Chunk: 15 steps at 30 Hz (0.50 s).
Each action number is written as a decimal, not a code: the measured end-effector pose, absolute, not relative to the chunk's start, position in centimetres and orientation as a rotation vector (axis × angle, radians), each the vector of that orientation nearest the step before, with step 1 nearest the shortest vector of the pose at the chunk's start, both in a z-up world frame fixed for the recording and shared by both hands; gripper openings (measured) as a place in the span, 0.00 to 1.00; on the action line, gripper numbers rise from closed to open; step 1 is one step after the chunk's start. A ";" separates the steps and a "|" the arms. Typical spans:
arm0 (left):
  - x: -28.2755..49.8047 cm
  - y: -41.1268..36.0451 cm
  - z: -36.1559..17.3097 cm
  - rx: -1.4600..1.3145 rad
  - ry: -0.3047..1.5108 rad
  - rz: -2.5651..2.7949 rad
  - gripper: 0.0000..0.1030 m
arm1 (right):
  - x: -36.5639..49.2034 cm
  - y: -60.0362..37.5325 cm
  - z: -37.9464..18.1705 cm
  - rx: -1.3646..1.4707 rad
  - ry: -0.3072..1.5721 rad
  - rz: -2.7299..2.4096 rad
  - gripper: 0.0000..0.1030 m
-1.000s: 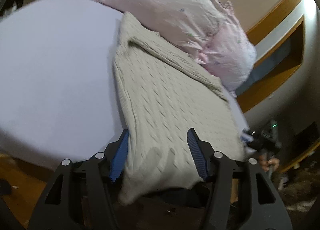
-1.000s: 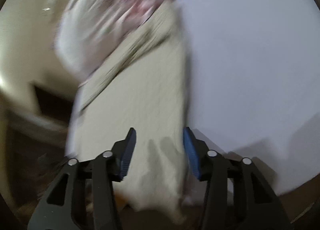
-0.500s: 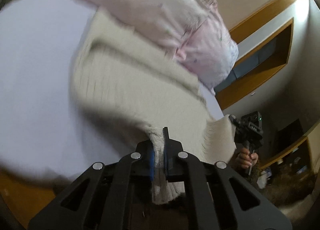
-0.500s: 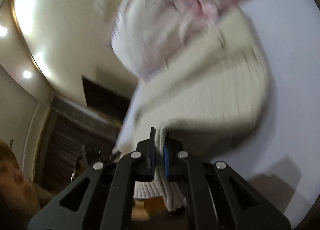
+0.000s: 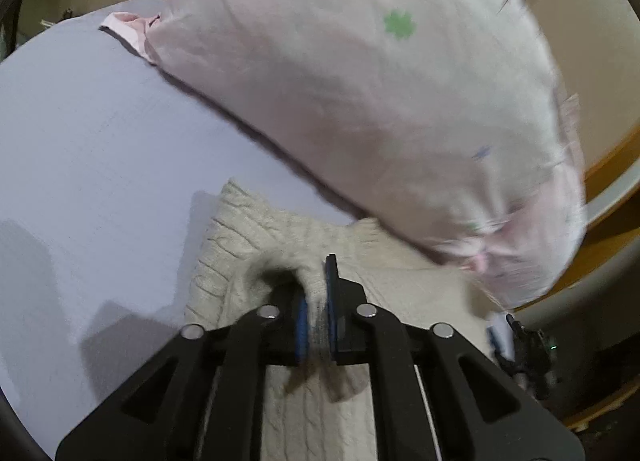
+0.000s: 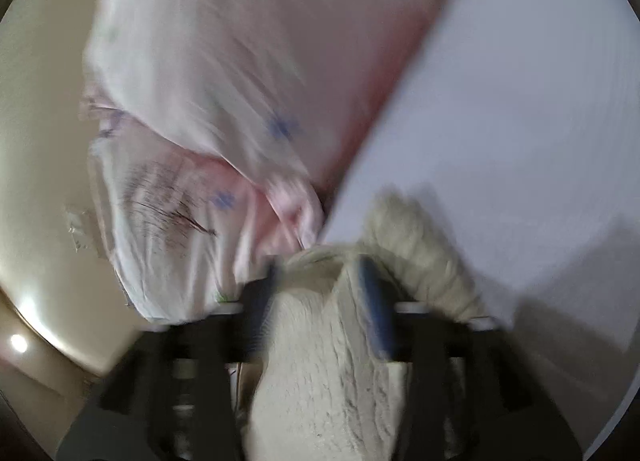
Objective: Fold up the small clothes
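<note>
A cream cable-knit sweater (image 5: 248, 245) lies on a lavender bed sheet (image 5: 100, 149), folded over towards the pillows. My left gripper (image 5: 318, 313) is shut on the sweater's edge, with knit pinched between its blue pads. In the blurred right wrist view the sweater (image 6: 332, 373) bulges between the fingers of my right gripper (image 6: 320, 301). Its jaws stand apart with the knit lying between them. The fold reaches close to the pillow edge.
Two pink pillows with small clover prints lean at the head of the bed (image 5: 380, 101) (image 6: 208, 81). A wooden headboard ledge (image 5: 608, 181) and beige wall lie beyond. The right gripper shows at the left wrist view's right edge (image 5: 532, 353).
Both grippers closed on the sweater's near edge, lifted it and carried it forward over the garment towards the pillows. The right gripper's jaws now stand apart again.
</note>
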State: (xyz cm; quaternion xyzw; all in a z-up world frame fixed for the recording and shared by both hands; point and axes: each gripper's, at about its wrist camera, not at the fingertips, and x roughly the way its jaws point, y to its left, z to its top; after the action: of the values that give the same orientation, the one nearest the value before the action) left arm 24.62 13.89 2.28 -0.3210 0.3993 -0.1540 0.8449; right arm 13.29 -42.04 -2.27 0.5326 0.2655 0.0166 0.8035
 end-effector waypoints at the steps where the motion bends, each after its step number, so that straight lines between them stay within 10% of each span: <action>1: 24.1 14.5 2.6 -0.687 0.831 -0.328 0.28 | 12.3 -42.2 -1.4 1.089 0.526 -0.013 0.90; 2: 23.2 15.2 3.2 -0.681 0.802 -0.303 0.60 | 11.2 -42.3 -0.2 1.027 0.476 -0.043 0.90; 4: 21.6 16.1 4.0 -0.639 0.749 -0.254 0.82 | 11.0 -42.0 0.7 0.962 0.463 -0.018 0.90; 15: 19.3 14.2 0.3 -0.540 0.946 -0.319 0.82 | 14.0 -38.3 0.9 0.828 0.619 0.060 0.90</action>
State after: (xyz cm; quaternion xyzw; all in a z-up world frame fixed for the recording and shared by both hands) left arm 19.27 14.20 0.28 -0.2558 0.4479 -0.1511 0.8433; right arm 14.02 -38.33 0.93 0.3958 0.2959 0.0285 0.8689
